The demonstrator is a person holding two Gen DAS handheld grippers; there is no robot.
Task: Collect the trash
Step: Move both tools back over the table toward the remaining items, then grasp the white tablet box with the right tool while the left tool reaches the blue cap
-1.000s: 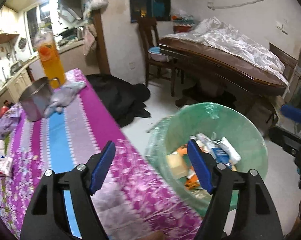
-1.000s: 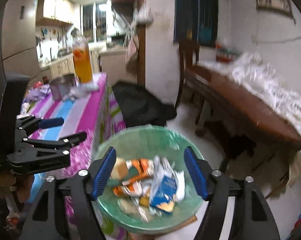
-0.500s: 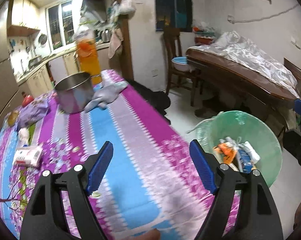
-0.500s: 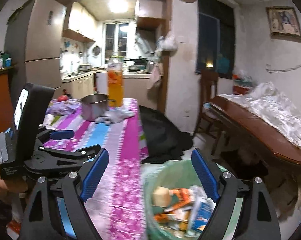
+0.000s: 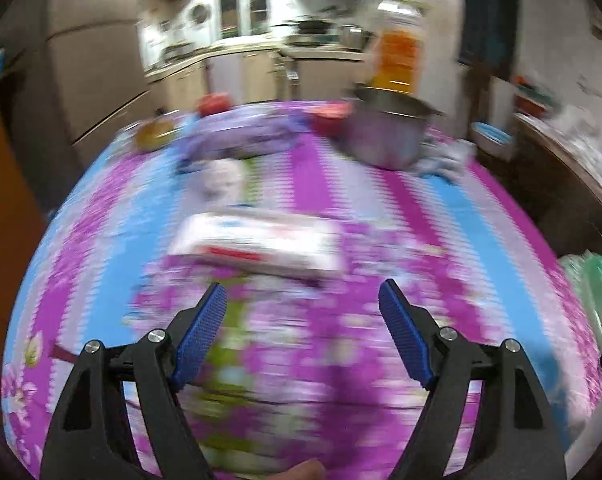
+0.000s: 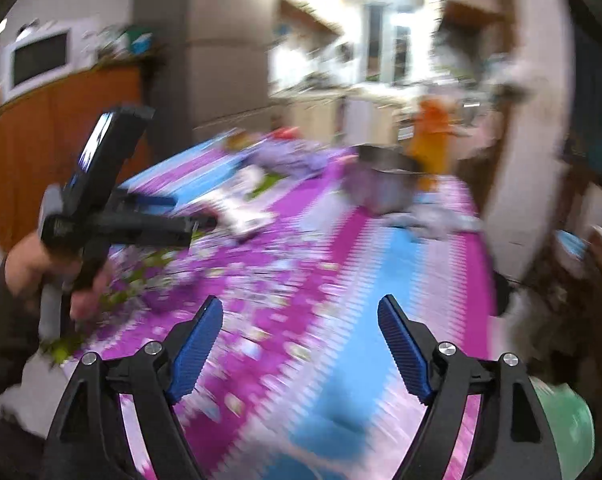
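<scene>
My left gripper (image 5: 303, 300) is open and empty, just short of a flat white and red wrapper (image 5: 257, 246) lying on the purple and blue flowered tablecloth (image 5: 481, 232). The wrapper also shows in the right wrist view (image 6: 245, 212), ahead of the left gripper's body (image 6: 113, 208). My right gripper (image 6: 301, 316) is open and empty above the tablecloth (image 6: 381, 280). The green-lined trash bin (image 5: 589, 276) sits at the table's right edge; its rim (image 6: 569, 424) shows at lower right in the right wrist view. Both views are motion-blurred.
A steel pot (image 5: 385, 136) and a tall orange jar (image 5: 397, 52) stand at the far end, with a grey cloth (image 5: 445, 164), a purple bag (image 5: 245, 140) and a white crumpled item (image 5: 221, 174). A wooden cabinet (image 6: 49, 128) is left.
Both grippers have swung left, away from the trash bin and over the table. The wrapper is now directly in front of the left gripper. Both stay open.
</scene>
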